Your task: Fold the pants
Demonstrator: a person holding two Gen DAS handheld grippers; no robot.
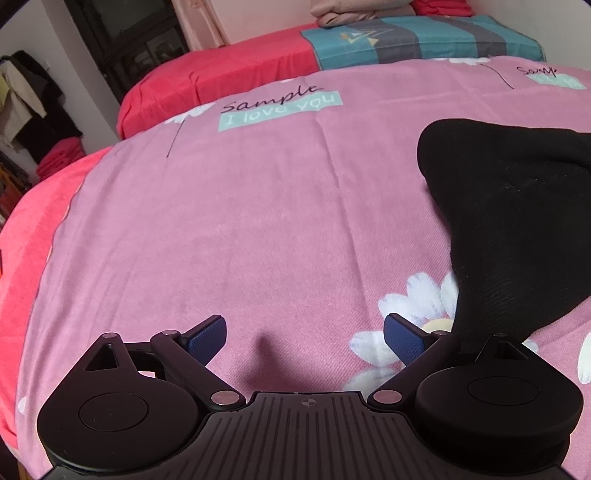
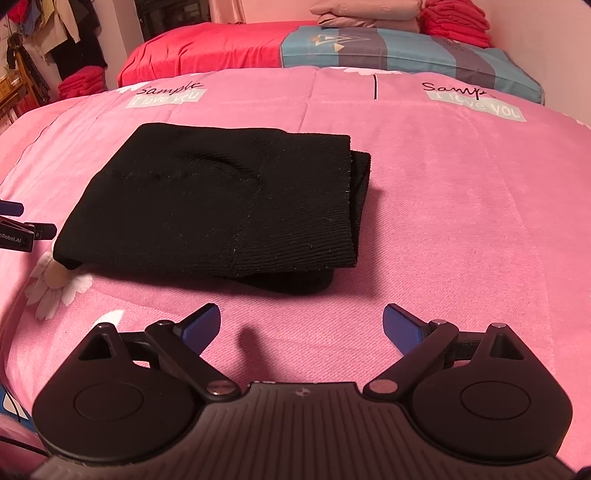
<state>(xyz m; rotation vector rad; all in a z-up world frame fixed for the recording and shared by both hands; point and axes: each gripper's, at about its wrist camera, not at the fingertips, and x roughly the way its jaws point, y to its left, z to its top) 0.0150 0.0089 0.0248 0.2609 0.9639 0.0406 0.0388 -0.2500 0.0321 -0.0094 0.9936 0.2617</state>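
The black pants (image 2: 221,206) lie folded into a compact stack of layers on the pink bedspread (image 2: 443,221), just ahead of my right gripper (image 2: 302,326). That gripper is open, its blue pads empty, a short way in front of the stack's near edge. In the left wrist view the same pants (image 1: 517,221) fill the right side. My left gripper (image 1: 304,338) is open over bare bedspread (image 1: 240,221), to the left of the pants, holding nothing. The left gripper's tip (image 2: 22,225) shows at the right wrist view's left edge.
Beyond the pink spread lies a red blanket (image 2: 207,48) and a teal-and-grey striped pillow (image 2: 406,51), with folded bedding (image 2: 369,16) stacked against the wall. Clothes hang at the far left (image 1: 26,103) beside a dark cabinet (image 1: 129,37). The bed's left edge drops off (image 1: 22,240).
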